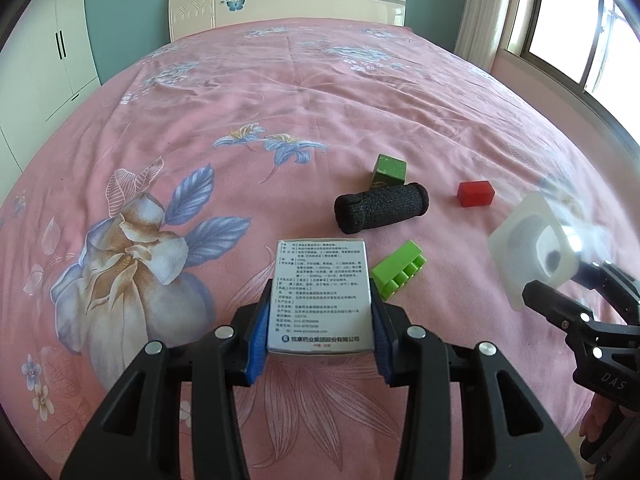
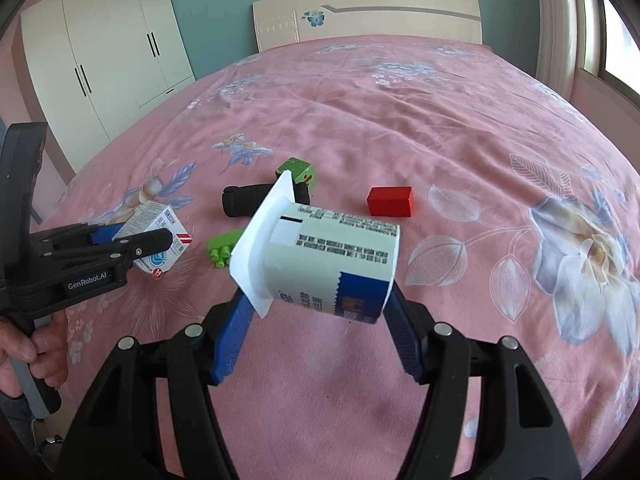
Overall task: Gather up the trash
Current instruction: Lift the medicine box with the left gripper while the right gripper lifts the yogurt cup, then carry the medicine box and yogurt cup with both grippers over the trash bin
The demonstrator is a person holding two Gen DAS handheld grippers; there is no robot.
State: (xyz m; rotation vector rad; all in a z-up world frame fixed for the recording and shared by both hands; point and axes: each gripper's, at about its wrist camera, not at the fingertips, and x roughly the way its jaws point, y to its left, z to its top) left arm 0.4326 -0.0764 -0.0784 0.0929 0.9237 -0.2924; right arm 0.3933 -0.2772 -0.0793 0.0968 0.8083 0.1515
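My left gripper (image 1: 320,308) is shut on a small white medicine box (image 1: 322,292) with printed text, held just above the pink bed sheet (image 1: 280,120). The same box (image 2: 160,240) shows at the left of the right wrist view, clamped in that gripper (image 2: 154,240). My right gripper (image 2: 320,304) is shut on a white and blue yoghurt cup (image 2: 320,256), lying on its side with its square rim to the left. In the left wrist view that cup (image 1: 528,248) hangs at the right edge, blurred, in the right gripper (image 1: 560,284).
On the sheet lie a black rolled sleeve (image 1: 380,208), a dark green cube (image 1: 390,170), a red block (image 1: 475,193) and a light green toy brick (image 1: 398,270). A headboard (image 1: 288,4) stands at the far end, a white wardrobe (image 2: 108,52) to the left, a window (image 1: 580,28) to the right.
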